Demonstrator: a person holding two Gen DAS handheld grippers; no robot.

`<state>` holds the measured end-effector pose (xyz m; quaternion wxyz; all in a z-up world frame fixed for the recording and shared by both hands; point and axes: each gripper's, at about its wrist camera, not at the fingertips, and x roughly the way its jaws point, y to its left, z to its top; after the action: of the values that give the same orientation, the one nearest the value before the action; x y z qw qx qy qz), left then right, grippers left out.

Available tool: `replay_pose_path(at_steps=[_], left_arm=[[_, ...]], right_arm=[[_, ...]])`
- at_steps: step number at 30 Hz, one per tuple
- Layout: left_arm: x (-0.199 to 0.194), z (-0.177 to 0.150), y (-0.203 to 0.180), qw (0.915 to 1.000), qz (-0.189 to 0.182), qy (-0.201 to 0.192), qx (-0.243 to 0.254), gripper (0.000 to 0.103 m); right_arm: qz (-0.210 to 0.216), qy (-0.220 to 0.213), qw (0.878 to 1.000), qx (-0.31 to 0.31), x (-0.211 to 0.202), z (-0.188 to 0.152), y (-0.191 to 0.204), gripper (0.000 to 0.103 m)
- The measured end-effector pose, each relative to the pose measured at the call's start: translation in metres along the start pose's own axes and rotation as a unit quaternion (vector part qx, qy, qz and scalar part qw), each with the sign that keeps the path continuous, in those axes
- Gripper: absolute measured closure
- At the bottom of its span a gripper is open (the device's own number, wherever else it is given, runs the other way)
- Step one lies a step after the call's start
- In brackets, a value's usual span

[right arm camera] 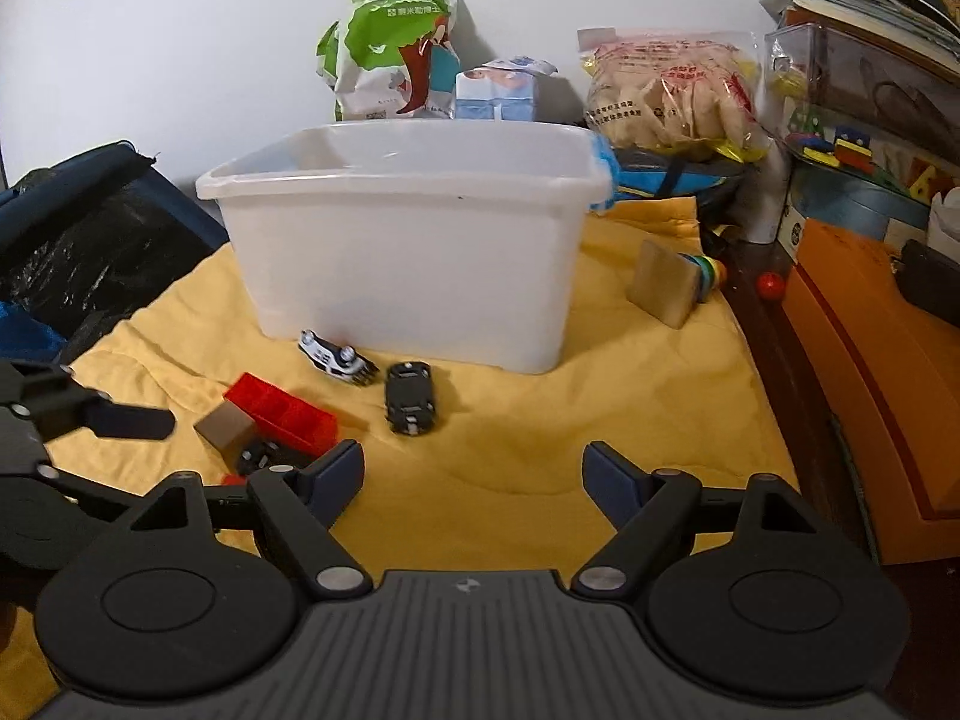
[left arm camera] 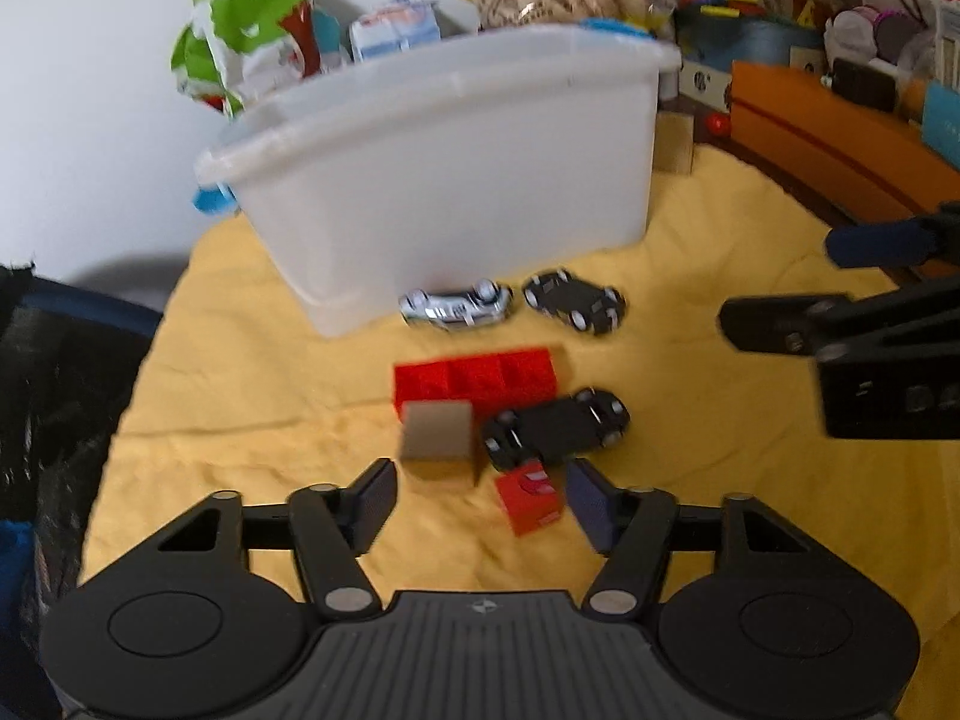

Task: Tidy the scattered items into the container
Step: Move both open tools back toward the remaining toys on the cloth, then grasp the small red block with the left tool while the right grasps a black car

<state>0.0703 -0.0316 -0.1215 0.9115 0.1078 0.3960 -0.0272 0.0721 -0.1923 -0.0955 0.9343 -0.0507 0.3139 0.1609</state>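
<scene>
On the yellow cloth (right arm camera: 600, 420), just before the white container (right arm camera: 408, 252), the scattered items are laid out and none is seen to have been tidied away yet; what shows of the container's inside from the right wrist view looks bare, though its floor is hidden. Nearest the container a silver toy car (left arm camera: 456, 307) lies on its side, almost touching the wall, with a black toy car (left arm camera: 575, 301) flipped wheels-up just beside it. Closer in, a red brick block (left arm camera: 477, 381) is found, a brown cube (left arm camera: 438, 443) touching its front, a second black car (left arm camera: 555, 429) upturned at its right, and a small red cube (left arm camera: 531, 498) just below that car. The task is judged to be at its very start, with all six pieces left.

The left tongs (left arm camera: 480, 501) are held released, jaws spread wide over the brown cube and small red cube, nothing gripped. The right tongs (right arm camera: 474, 474) are likewise released above bare cloth, well apart from the cars. A wooden block (right arm camera: 663, 285) leans at the container's right, and snack bags (right arm camera: 396, 48) stand behind it.
</scene>
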Motion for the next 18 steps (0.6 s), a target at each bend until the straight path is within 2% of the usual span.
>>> replay_pose_path(at_steps=[1,2,3,7,12,13,15,18], left_arm=[[0.003,-0.002,-0.001,1.0000,-0.004,0.005,-0.002,0.053],[0.005,-0.004,-0.003,0.9999,-0.006,0.010,-0.003,0.064],[0.006,-0.006,-0.004,0.9999,-0.008,0.013,-0.004,0.070],[0.009,-0.009,-0.005,0.9998,-0.009,0.015,-0.011,0.070],[0.013,-0.005,-0.004,0.9998,-0.015,0.014,-0.006,0.067],[0.014,-0.005,-0.003,0.9999,-0.010,0.012,-0.001,0.068],[0.015,-0.005,0.006,0.9999,-0.003,0.010,-0.008,0.081],[0.016,-0.009,0.024,0.9995,0.002,0.014,-0.026,0.081]], right_arm=[[-0.001,0.000,1.000,-0.002,-0.001,-0.002,-0.002,0.020],[-0.001,0.002,1.000,-0.005,-0.001,-0.004,-0.002,0.020],[-0.002,0.003,1.000,-0.006,-0.001,-0.006,-0.003,0.020],[-0.004,0.002,1.000,0.001,-0.002,-0.007,-0.005,0.020],[0.012,0.002,1.000,-0.004,0.000,-0.006,0.000,0.020],[0.016,0.001,1.000,-0.006,0.002,-0.005,0.002,0.020],[0.023,0.002,1.000,-0.012,0.005,-0.004,0.006,0.020],[0.055,0.001,0.998,-0.025,0.012,-0.005,0.013,0.020]])
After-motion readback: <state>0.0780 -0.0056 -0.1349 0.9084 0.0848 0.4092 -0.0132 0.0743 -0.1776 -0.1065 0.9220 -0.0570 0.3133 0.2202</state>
